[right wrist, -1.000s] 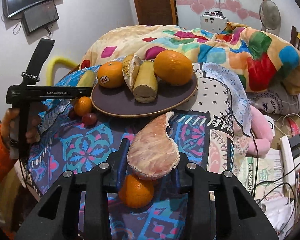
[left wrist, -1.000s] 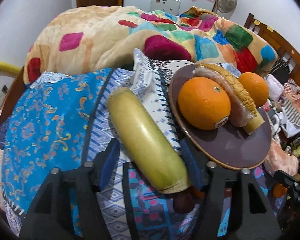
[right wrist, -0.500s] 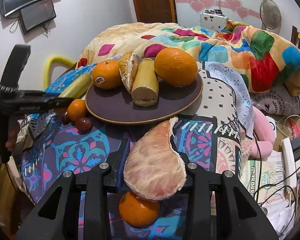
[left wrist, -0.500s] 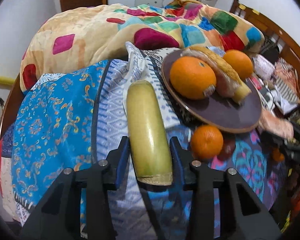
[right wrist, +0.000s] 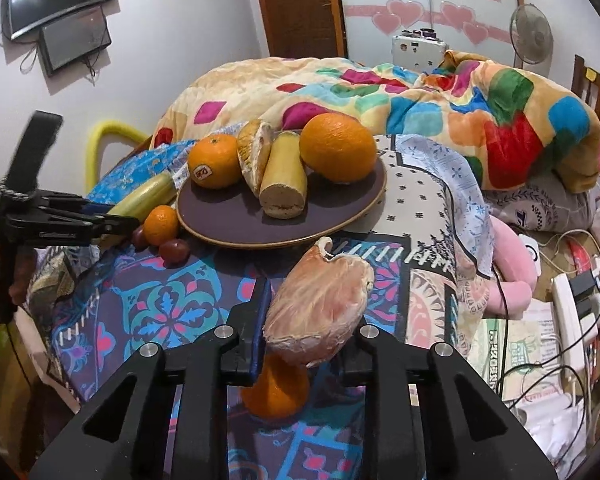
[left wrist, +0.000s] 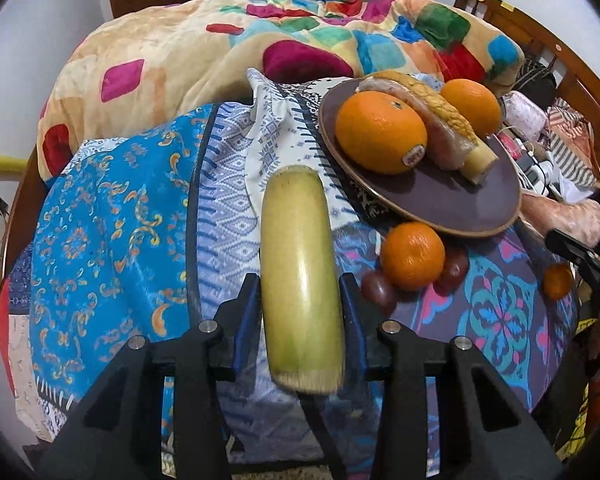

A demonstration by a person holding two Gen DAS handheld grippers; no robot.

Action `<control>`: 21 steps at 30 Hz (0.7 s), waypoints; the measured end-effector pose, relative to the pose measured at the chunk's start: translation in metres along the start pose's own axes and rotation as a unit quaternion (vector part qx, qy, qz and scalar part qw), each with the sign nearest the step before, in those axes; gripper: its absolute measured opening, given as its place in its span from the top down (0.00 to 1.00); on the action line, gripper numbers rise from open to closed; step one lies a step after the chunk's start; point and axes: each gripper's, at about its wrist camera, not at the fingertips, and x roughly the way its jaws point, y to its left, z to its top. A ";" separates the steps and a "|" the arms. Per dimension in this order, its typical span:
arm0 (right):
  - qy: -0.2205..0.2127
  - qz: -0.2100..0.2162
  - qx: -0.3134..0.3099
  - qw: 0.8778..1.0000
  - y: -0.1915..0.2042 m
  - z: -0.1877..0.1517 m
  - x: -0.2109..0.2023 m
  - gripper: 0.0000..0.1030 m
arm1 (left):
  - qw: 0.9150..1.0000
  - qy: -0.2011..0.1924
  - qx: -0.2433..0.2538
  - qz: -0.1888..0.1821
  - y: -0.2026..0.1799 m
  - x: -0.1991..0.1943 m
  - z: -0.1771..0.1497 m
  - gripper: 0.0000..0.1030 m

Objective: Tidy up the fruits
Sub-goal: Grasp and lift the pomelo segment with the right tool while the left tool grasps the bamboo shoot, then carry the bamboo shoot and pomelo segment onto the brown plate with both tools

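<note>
A smooth, waxy-skinned sugarcane piece [left wrist: 300, 272] lies on patterned cloth [left wrist: 100, 232]. At two o'clock, dimpled glossy oranges [left wrist: 380, 132] sit on a matt plate [left wrist: 440, 200]. The peeled pomelo segment [right wrist: 320, 308] looks fibrous.

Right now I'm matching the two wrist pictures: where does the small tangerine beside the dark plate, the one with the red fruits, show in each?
Left wrist view: the small tangerine sits centre-right, just below the dark plate, red fruits on either side.
Right wrist view: the same tangerine lies at left, against the plate's left rim, behind the left hand-held gripper.
Shared landmark: the stickered orange on the plate.
</note>
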 end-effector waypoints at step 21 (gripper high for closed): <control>-0.054 -0.013 -0.021 0.998 0.004 0.012 -0.027 0.78 | 0.999 -0.044 -0.001 -0.001 -0.006 -0.016 0.012 0.63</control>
